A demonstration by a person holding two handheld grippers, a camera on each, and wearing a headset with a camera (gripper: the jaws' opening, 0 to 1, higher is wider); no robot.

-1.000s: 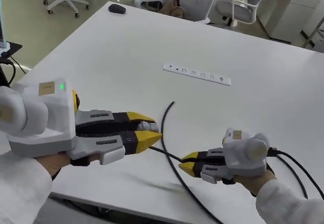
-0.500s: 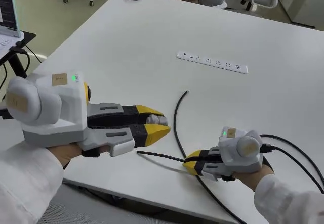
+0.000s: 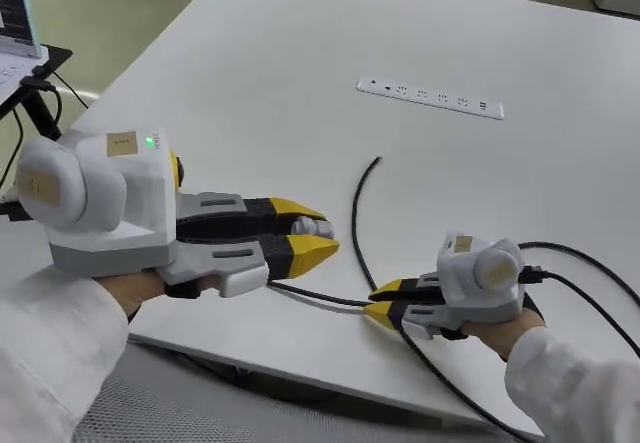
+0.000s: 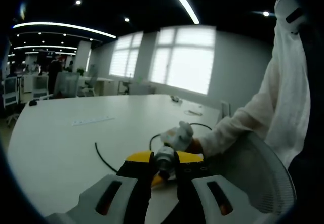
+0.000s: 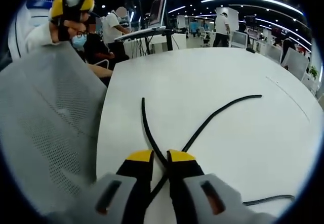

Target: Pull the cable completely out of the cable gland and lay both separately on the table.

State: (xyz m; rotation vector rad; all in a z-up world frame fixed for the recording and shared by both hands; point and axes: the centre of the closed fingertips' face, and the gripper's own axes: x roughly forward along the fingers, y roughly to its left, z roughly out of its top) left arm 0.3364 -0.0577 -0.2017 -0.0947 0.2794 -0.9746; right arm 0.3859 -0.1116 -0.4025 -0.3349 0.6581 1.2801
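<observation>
The left gripper [image 3: 323, 238] is clamped on the cable gland [image 4: 165, 157], which is apart from the cable. At its 4 o'clock, the right gripper [image 3: 375, 301] pinches the black cable [image 3: 354, 225], which lies across the table [image 3: 300, 83].

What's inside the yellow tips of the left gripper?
A small grey cable gland, pinched between the left gripper's jaws. Its round end pokes out; the yellow tips cover the rest, so I can't see inside it.
</observation>
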